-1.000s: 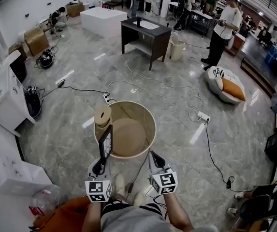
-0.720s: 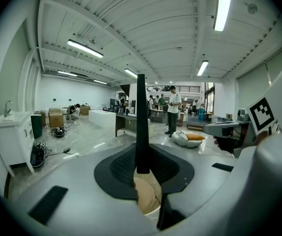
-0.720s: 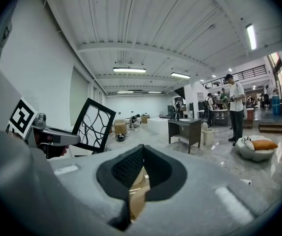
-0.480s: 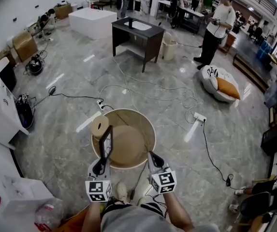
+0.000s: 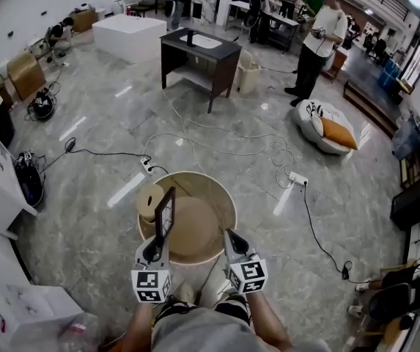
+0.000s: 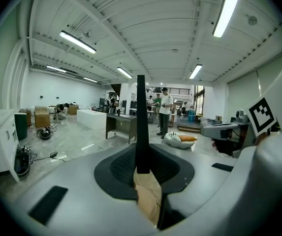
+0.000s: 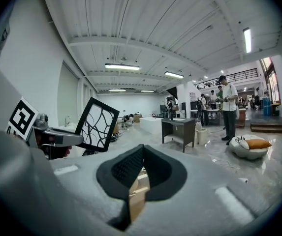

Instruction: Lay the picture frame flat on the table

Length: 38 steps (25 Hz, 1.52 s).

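My left gripper is shut on the lower edge of a black picture frame, which stands upright over the near left rim of the round beige table. In the left gripper view the frame shows edge-on as a dark bar clamped between the pads. From the right gripper view its face carries a black branch pattern on white. My right gripper hovers at the table's near right edge, shut with nothing in it.
A tan roll stands on the table's left side. Cables and a power strip cross the marble floor. A dark desk, a white block, a cushion and standing people lie farther off.
The head view has shifted, so the table sits a little lower and farther from the room's back. Both grippers and the upright frame keep the same pose.
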Each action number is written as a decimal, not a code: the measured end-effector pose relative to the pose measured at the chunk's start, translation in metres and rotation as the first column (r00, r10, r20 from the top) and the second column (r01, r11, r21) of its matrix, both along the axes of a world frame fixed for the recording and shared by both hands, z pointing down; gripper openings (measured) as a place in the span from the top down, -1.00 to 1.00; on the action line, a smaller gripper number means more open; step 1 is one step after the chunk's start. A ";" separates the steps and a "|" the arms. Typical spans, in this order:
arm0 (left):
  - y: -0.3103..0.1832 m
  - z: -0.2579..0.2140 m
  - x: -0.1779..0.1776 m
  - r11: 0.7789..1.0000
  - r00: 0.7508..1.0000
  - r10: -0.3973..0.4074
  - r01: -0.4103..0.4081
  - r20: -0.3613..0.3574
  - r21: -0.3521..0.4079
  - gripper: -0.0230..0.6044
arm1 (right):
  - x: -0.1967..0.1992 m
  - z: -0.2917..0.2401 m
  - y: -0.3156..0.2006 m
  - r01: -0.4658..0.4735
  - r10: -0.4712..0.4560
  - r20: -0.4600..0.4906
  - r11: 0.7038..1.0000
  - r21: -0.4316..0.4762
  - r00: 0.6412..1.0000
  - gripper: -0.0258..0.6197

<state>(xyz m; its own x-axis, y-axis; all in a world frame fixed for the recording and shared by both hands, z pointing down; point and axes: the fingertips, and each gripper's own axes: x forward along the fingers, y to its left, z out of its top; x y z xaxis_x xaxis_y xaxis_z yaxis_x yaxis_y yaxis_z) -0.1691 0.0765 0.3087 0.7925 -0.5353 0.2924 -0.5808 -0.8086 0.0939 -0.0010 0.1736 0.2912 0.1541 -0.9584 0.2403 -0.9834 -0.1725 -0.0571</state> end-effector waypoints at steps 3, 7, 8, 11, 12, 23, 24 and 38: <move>-0.009 0.000 0.005 1.000 1.000 0.010 -0.010 -0.006 0.001 0.67 | 0.004 0.003 -0.007 -0.006 0.006 -0.004 1.000 -0.007 1.000 0.92; -0.023 0.003 0.022 1.000 1.000 0.010 -0.010 -0.001 -0.005 0.67 | 0.020 0.004 -0.020 -0.011 0.011 0.002 1.000 0.005 1.000 0.92; -0.026 0.004 0.027 1.000 1.000 0.008 -0.008 0.002 -0.006 0.67 | 0.025 0.004 -0.022 -0.009 0.009 0.005 1.000 0.011 1.000 0.92; -0.035 0.008 0.045 1.000 1.000 -0.007 0.007 0.010 -0.010 0.67 | 0.044 0.006 -0.034 0.007 -0.007 0.019 1.000 0.017 1.000 0.92; -0.039 0.009 0.052 1.000 1.000 -0.015 0.015 0.013 -0.012 0.67 | 0.053 0.008 -0.039 0.013 -0.013 0.027 1.000 0.016 1.000 0.92; -0.082 0.031 0.127 0.983 0.983 -0.167 0.171 0.070 -0.059 0.67 | 0.142 0.048 -0.109 0.155 -0.151 0.111 0.987 -0.031 0.982 0.92; -0.086 0.035 0.133 0.980 0.980 -0.181 0.186 0.079 -0.064 0.67 | 0.150 0.055 -0.114 0.169 -0.163 0.121 0.985 -0.039 0.979 0.92; -0.118 0.116 0.187 0.935 0.943 -0.285 0.314 0.173 -0.168 0.67 | 0.217 0.128 -0.173 0.287 -0.261 0.178 0.947 -0.146 0.949 0.92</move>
